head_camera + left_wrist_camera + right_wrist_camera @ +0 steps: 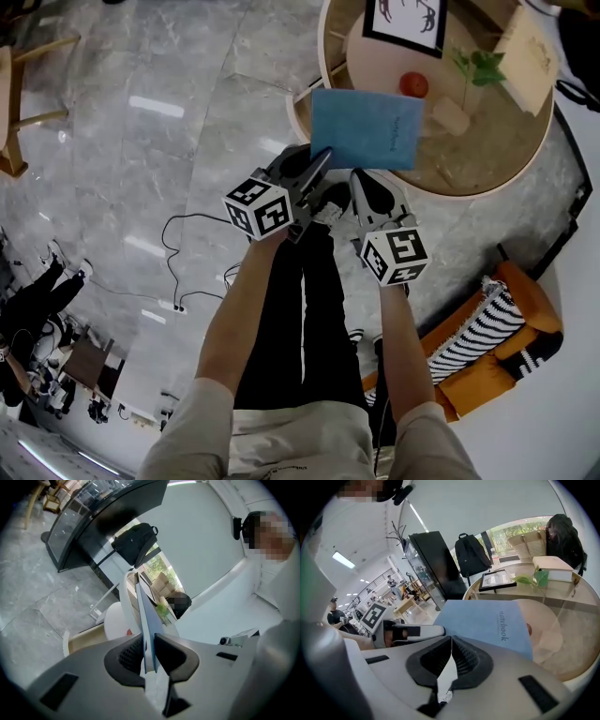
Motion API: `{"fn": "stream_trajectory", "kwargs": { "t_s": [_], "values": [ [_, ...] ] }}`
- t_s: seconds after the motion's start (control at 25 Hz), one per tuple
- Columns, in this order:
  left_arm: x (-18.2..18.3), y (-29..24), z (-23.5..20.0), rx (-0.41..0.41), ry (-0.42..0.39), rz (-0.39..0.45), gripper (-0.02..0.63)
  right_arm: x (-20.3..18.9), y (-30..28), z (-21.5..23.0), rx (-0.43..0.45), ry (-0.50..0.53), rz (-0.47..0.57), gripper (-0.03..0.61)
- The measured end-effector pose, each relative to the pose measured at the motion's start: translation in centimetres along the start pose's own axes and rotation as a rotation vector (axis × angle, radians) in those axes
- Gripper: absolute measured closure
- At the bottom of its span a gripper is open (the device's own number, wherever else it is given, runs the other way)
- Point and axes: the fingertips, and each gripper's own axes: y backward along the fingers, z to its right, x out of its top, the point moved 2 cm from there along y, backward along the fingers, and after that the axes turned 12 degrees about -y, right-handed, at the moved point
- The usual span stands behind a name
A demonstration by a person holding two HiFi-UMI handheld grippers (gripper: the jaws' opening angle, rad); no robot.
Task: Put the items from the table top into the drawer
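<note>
We pinch the thin blue paper notebook (pixel 366 128) edgewise in our left gripper (pixel 149 648), above the round wood-rimmed table (pixel 466 192). Our right gripper (pixel 450 640) is closed and empty. Next, we carry it to the drawer, unseen here.

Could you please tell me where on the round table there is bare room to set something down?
Bare: the near-right of the table, between the beige block, the tan box and the rim. Crowded: the far-left, with the framed picture, red ball and plant sprig. The near-left edge lies under the blue notebook clamped in the left claw.
</note>
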Motion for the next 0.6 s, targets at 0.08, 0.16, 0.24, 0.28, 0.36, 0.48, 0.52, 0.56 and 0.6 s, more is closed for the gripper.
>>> {"fn": "stream_trajectory", "kwargs": {
  "t_s": [0.08,0.16,0.24,0.28,0.36,0.48,0.52,0.56,0.6],
  "values": [
    [0.1,1.9,-0.2,0.004,0.011,0.039,0.545,0.0,-0.5,-0.5,0.01,0.008,-0.001,0.545],
    [0.2,3.8,-0.7,0.014,0.031,0.079,0.55,-0.1,-1.0,-1.0,0.022,0.021,-0.009,0.545],
    [0.2,5.6,-1.1,0.022,0.052,0.12,0.555,-0.3,-1.3,-1.5,0.034,0.031,-0.018,0.545],
    [0.2,6.5,-1.2,0.025,0.062,0.139,0.555,-0.4,-1.5,-1.6,0.039,0.033,-0.022,0.545],
    [0.3,8.0,-1.6,0.032,0.08,0.179,0.557,-0.6,-1.7,-2.1,0.049,0.037,-0.026,0.545],
    [0.8,10.1,-2.0,0.035,0.086,0.228,0.558,-0.7,-2.2,-2.8,0.057,0.044,-0.031,0.545],
    [0.9,10.7,-2.0,0.035,0.084,0.242,0.558,-0.8,-2.3,-2.9,0.058,0.043,-0.033,0.544],
    [1.1,11.2,-1.9,0.036,0.083,0.254,0.558,-0.8,-2.3,-3.1,0.06,0.041,-0.033,0.545],
    [1.2,11.7,-1.9,0.039,0.082,0.262,0.558,-0.9,-2.4,-3.2,0.061,0.037,-0.033,0.544]
  ]
}}
